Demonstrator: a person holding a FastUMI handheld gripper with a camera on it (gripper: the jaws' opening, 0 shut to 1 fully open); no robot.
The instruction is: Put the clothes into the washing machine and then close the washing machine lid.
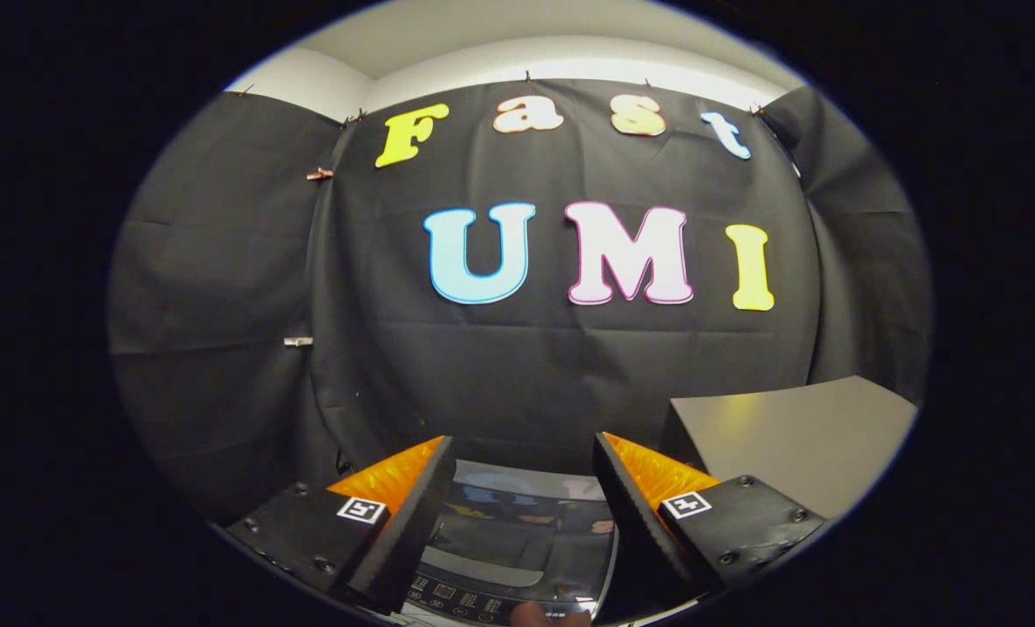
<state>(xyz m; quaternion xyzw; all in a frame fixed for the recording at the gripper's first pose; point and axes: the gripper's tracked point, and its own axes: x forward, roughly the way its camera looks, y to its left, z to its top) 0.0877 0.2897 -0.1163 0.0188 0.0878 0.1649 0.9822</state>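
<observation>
From the gripper view, the gripper [524, 488] hangs above the washer [517, 549], its two fingers [413, 514] spread wide apart with nothing between them but open air and the machine below. The washer sits low, just under and between the fingers. Its lid [522, 531] is a dark glossy pane, lying flat and shut as far as I can see, with the booth reflected in it. At the near edge of the machine runs a control panel [461, 601] with small buttons. A fingertip [531, 615] of a person pokes in right at that near edge, touching or nearly touching the panel; I cannot tell which.

Off to the right of the right finger stands a grey table [796, 427], its flat top catching a yellowish glare. It sits just beside the washer, a little higher than the lid.

Beyond the fingers hangs the black cloth wall [221, 287], pinned up with a few clips [319, 174] along the left seam. Above it shows a strip of white wall [570, 65].

I can make out no clothes here.
</observation>
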